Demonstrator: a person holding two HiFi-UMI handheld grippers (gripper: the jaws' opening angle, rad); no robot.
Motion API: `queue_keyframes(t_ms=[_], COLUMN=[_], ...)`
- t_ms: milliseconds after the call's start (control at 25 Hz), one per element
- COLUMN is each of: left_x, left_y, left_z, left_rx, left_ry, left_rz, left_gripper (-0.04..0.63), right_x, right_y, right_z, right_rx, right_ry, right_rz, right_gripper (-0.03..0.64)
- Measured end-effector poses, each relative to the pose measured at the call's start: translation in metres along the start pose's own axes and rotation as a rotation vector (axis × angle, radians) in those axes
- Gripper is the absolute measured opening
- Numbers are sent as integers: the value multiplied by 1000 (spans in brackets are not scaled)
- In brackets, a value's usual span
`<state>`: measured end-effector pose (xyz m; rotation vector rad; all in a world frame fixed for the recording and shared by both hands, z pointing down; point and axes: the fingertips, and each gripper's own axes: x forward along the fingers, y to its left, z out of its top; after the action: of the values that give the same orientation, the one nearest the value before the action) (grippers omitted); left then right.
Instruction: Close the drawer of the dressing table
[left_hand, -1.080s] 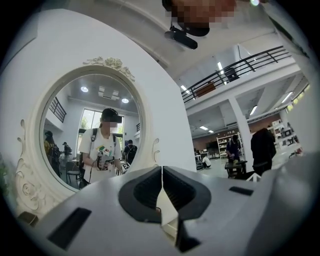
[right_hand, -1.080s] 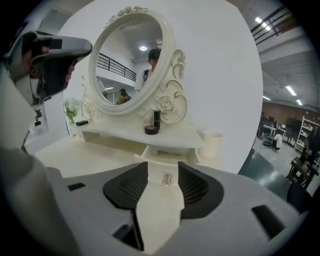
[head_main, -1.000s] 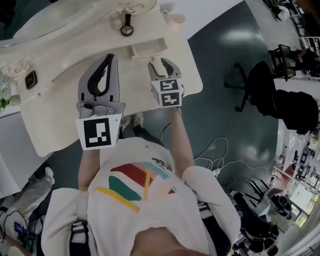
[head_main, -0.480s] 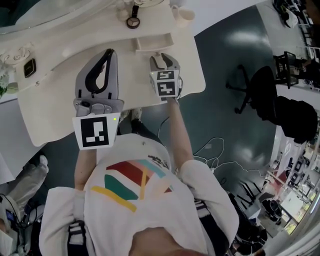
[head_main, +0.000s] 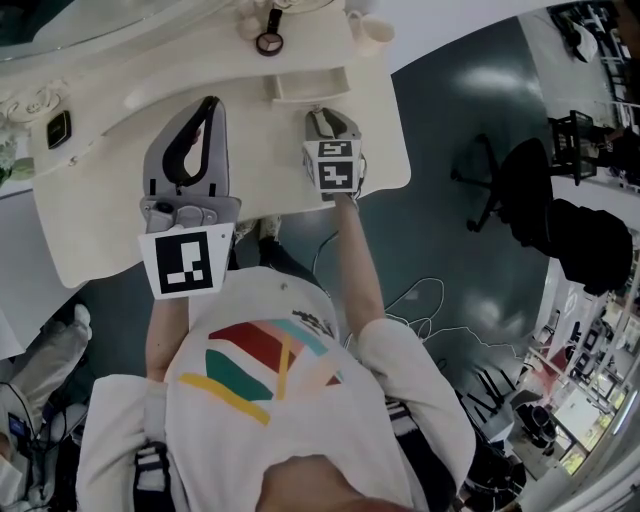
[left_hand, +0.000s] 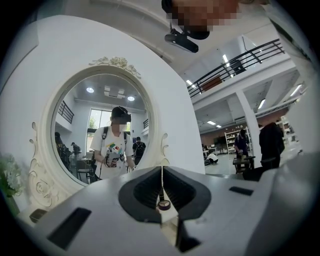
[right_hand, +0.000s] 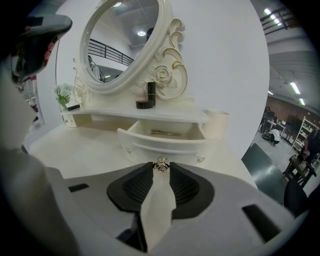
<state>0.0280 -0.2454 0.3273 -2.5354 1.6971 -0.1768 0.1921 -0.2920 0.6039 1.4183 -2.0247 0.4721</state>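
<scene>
The cream dressing table (head_main: 100, 200) has its small curved drawer (right_hand: 162, 140) (head_main: 310, 82) pulled out, with a thin item lying inside. My right gripper (right_hand: 161, 171) (head_main: 322, 113) points down at the drawer front. Its jaws are closing, with the round metal knob (right_hand: 161, 164) between the fingertips; I see no firm pinch on it. My left gripper (left_hand: 162, 170) (head_main: 208, 105) hovers level over the tabletop to the left of the drawer. It is shut with nothing in it and faces the oval mirror (left_hand: 102, 130).
A dark lipstick and a round jar (right_hand: 146, 99) stand on the shelf above the drawer, and a cream cup (right_hand: 217, 122) stands at its right end. White flowers (right_hand: 64, 94) are at the far left. A black office chair (head_main: 500, 165) stands on the floor to the right of the table.
My right gripper has sunk toward the drawer front and its jaws have narrowed from wide open to close around the knob. The left gripper has hardly moved.
</scene>
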Motion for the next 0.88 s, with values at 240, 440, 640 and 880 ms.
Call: queue_keyframes(t_ms=[240, 440, 640, 880], left_x=[2, 3, 1, 0], left_y=[-2, -4, 0, 4], left_z=[0, -3, -6, -6], left_rx=[11, 15, 19, 18], left_ry=[3, 10, 23, 21], left_rz=[-2, -3, 9, 23], left_gripper=[8, 8, 8, 8], right_x=[-2, -2, -3, -3], right_y=[1, 3, 3, 1], right_z=[2, 4, 4, 3], right_rx=[0, -20, -44, -64], right_ry=[4, -5, 8, 14], right_rz=[2, -13, -16, -30], right_gripper=[87, 86, 84, 83])
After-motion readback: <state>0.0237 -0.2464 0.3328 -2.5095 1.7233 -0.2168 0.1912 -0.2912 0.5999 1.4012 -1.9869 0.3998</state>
